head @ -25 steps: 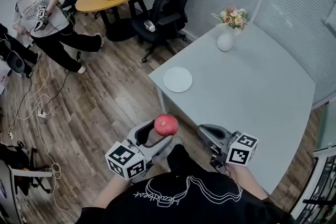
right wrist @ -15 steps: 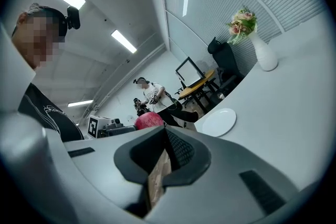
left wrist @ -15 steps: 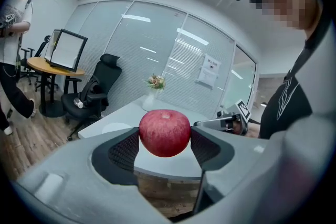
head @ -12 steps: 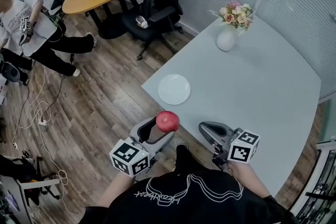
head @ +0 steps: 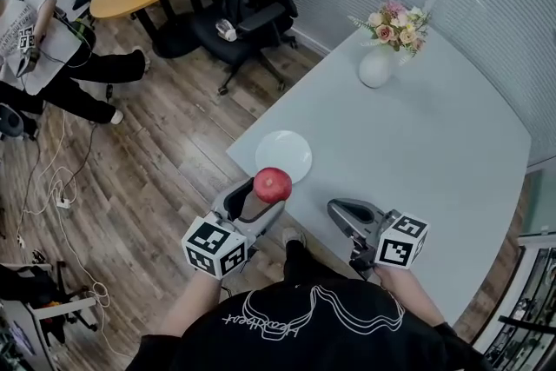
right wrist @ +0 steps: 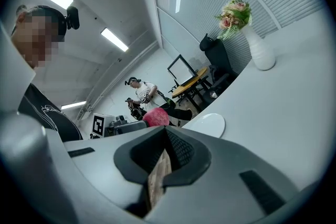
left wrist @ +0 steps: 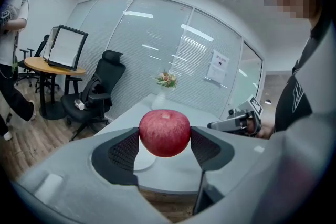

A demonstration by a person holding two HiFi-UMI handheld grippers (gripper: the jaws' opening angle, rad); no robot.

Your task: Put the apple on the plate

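**A:** Where's the apple (left wrist: 164, 132)?

**B:** It's clamped between the pads (left wrist: 126, 150) of the left tool (left wrist: 164, 137). It's up in the air at the near corner of the counter (head: 417, 143). In the head view it sits right at the near rim of the plate (head: 284, 155).

**A:** Which step is that?

**B:** The carry, I'd say. The grip is made and the placing isn't done yet. The next move calls for bringing the apple forward over the plate's middle. Then it needs lowering until it rests, and only after that should the jaws open.

**A:** How does it point?

**B:** It's nearly round, so there's no real long axis. The stem dimple seems to face up, though the wide lens makes any tilt hard to judge. The pads press on its sides.

**A:** And the other hand?

**B:** The right tool (right wrist: 165, 136) has its jaws together on nothing. It hovers at the counter's near edge, apart from the plate. A vase (head: 375, 65) of flowers stands well away on the far side.
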